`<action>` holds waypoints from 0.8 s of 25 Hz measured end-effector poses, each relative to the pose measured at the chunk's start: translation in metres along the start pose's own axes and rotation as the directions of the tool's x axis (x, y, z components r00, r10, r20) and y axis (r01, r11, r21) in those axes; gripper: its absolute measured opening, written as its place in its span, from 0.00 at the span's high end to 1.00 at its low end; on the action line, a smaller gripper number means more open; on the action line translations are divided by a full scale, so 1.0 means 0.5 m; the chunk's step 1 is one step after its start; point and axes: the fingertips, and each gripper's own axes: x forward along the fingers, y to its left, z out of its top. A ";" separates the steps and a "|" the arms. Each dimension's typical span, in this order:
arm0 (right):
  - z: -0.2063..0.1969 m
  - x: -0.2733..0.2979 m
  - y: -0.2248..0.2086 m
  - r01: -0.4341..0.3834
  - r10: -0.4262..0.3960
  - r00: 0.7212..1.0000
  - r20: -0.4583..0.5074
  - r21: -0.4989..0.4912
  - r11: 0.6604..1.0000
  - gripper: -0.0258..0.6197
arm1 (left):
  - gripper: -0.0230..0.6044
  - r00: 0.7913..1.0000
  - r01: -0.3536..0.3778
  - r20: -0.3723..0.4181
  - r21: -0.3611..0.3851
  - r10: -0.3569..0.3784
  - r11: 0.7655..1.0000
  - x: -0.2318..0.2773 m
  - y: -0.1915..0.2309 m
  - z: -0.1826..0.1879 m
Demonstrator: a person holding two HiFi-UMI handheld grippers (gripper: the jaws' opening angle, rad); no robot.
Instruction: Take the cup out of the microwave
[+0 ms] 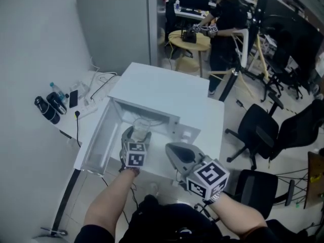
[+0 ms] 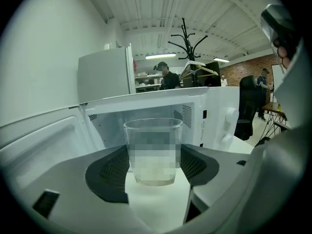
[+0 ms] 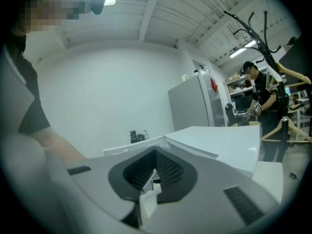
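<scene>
Here, the white worktop point(image 1: 215, 118) carries the white microwave point(image 1: 154, 87). Its door point(image 1: 98, 140) is swung open to the left in the head view, exposing the cavity. Beyond the worktop, 1 black office chair point(image 1: 255, 130) stands on the floor at the right. A person point(image 1: 225, 16) in dark clothing stands at a round table point(image 1: 190, 39) in the background. The 2 tools are held side by side in front of the microwave, each with its marker cube towards the operator. The right tool point(image 3: 153, 172) is just beside the left one, below the control-panel side of the microwave. Its jaws are brought together with the tips meeting and nothing between them. The left tool point(image 2: 153, 165) points into the opening, its jaws set wide and both dark ribbed pads bearing on opposite sides of the cup point(image 2: 153, 150). The cup is clear, upright and located at the mouth of the cavity, with the cavity's rear wall visible behind it. Whether its base touches the white surface below cannot be determined.
</scene>
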 end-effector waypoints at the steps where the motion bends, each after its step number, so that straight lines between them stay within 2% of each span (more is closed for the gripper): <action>1: -0.001 -0.009 0.005 -0.005 0.005 1.000 0.003 0.001 1.000 0.94 | 0.46 1.000 -0.006 0.007 -0.001 0.006 1.000 -0.014 -0.003 0.002; 10: -0.005 -0.073 0.042 -0.030 0.030 0.999 0.017 0.000 1.000 0.94 | 0.46 0.997 -0.032 0.069 -0.046 0.035 0.998 -0.145 -0.042 0.034; 20: -0.003 -0.098 0.086 -0.007 0.007 0.999 0.033 0.002 1.000 0.94 | 0.46 0.990 0.006 0.140 -0.033 -0.001 0.999 -0.257 -0.075 0.072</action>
